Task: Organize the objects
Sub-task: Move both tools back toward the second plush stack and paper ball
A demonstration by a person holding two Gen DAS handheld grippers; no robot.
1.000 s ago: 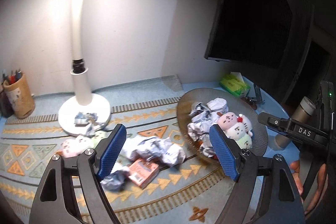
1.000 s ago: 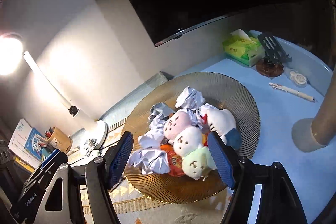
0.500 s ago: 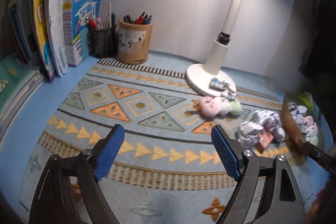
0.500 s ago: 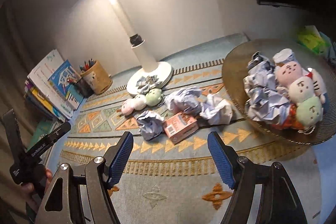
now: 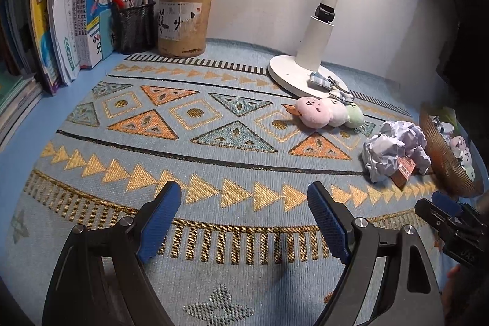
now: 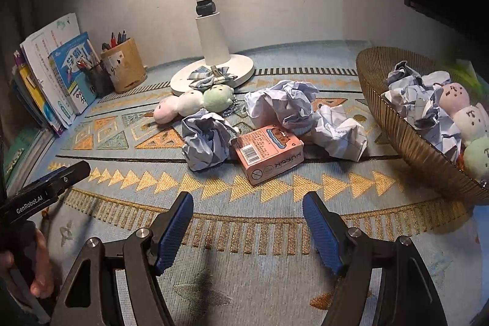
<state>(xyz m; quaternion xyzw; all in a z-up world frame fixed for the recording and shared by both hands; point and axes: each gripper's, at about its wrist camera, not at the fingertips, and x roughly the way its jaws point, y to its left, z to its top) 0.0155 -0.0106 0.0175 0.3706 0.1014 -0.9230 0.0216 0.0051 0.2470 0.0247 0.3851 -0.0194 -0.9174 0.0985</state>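
A pink card box (image 6: 267,153) lies on the patterned mat among three crumpled paper balls (image 6: 206,147) (image 6: 282,104) (image 6: 340,133). A pink, white and green plush string (image 6: 194,104) lies near the lamp base; it also shows in the left wrist view (image 5: 328,113). A brown ribbed bowl (image 6: 406,133) at the right holds more paper balls and plush toys. My right gripper (image 6: 247,229) is open and empty, low over the mat just short of the box. My left gripper (image 5: 244,222) is open and empty over bare mat, far left of the pile (image 5: 394,153).
A white desk lamp (image 6: 212,63) stands at the back with a plaid bow (image 6: 211,75) on its base. A wooden pen holder (image 5: 183,23), a mesh pen cup (image 5: 133,28) and upright books (image 5: 70,17) line the back left. A dark monitor hangs at the right.
Both grippers swung left, away from the bowl, and dropped low over the mat. The right one now faces the box and paper balls; the left faces the books and pen holders.
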